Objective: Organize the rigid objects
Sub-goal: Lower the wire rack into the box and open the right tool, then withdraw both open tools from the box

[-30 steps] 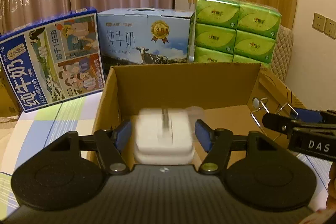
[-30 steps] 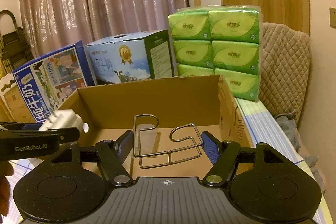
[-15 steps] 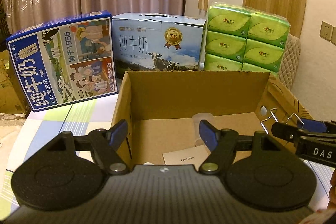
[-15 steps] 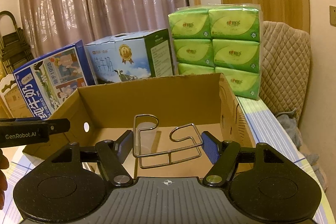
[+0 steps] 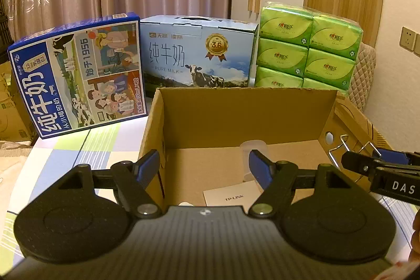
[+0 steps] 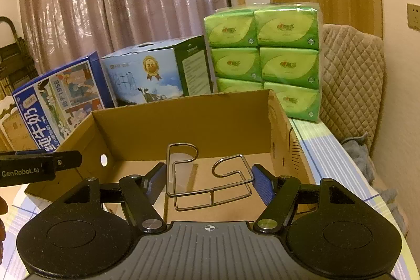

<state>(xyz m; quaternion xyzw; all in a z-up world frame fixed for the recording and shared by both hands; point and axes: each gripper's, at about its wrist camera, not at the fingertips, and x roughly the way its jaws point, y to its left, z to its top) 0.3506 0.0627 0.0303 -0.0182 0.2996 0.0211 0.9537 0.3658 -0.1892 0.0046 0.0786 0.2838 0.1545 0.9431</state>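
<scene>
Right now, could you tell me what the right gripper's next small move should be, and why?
Probably lower the wire rack into the cardboard box and open: the right gripper holds it above the box floor, while the left gripper is empty.

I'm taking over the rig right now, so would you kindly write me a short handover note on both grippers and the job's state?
Left gripper: open, empty, above the near-left part of the cardboard box.
Right gripper: shut on the wire rack, held over the box's near edge.
In the box: a TP-LINK card, a translucent cup, and a white item barely showing at the near wall.
Done: those items are boxed.
Left: lower the wire rack into the box and release it.
</scene>
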